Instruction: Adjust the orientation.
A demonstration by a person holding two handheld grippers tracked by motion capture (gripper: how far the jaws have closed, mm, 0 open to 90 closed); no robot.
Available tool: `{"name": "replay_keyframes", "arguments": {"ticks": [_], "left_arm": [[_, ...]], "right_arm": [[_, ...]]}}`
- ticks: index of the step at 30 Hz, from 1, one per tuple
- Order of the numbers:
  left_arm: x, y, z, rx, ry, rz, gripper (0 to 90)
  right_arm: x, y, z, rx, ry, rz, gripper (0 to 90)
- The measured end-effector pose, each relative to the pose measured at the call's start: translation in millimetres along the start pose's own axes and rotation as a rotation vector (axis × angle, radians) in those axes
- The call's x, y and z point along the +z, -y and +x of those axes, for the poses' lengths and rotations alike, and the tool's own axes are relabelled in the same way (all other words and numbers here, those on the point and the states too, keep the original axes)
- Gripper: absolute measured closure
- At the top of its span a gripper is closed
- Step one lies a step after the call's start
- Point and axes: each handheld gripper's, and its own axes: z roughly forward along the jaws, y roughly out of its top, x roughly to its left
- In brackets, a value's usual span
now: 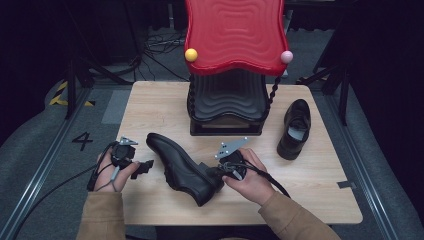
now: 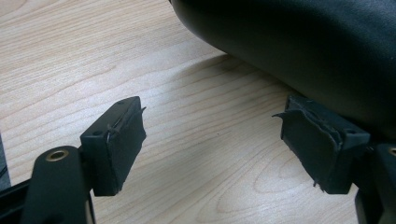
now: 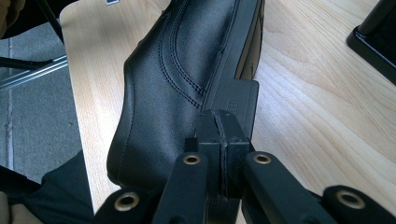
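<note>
A black leather shoe lies on its side in the near middle of the wooden table, toe towards the far left. My left gripper rests just left of it with its jaws wide apart. In the left gripper view nothing lies between the pads, and the shoe passes close above the right pad. My right gripper sits at the heel end. In the right gripper view its pads are pressed together with nothing between them, their tips against the shoe's heel block.
A stand with a wavy red top and a black base fills the far middle of the table. A second black shoe stands upright at the right. Cables trail from both grippers towards the near edge.
</note>
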Motion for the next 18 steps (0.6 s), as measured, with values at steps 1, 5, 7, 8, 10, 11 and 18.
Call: {"name": "replay_keyframes", "arguments": {"ticks": [1,5,7,8,10,11,18], "left_arm": [[0.0,0.0,0.2,0.002,-0.001,0.001,22.1],[0.1,0.4,0.2,-0.006,0.002,-0.001,22.1],[0.2,0.6,0.4,-0.004,0.000,0.000,22.1],[0.2,0.6,0.4,-0.004,0.000,0.000,22.1],[0.6,0.8,0.8,-0.002,0.000,0.003,22.0],[0.6,0.8,1.0,0.001,-0.001,0.007,22.0],[0.5,0.7,0.8,-0.002,0.002,0.002,21.9]], "right_arm": [[-0.1,0.0,-0.3,0.001,0.000,0.000,90.0],[-1.4,1.1,-4.6,0.016,-0.003,-0.004,90.0],[-2.8,2.5,-8.6,0.027,-0.004,-0.014,90.0],[-2.8,2.5,-8.6,0.027,-0.004,-0.014,90.0],[-4.1,3.6,-12.5,0.038,-0.003,-0.022,90.0],[-5.0,3.7,-14.1,0.044,0.003,-0.023,90.0],[-9.1,4.4,-22.0,0.018,0.116,-0.010,90.0]]}}
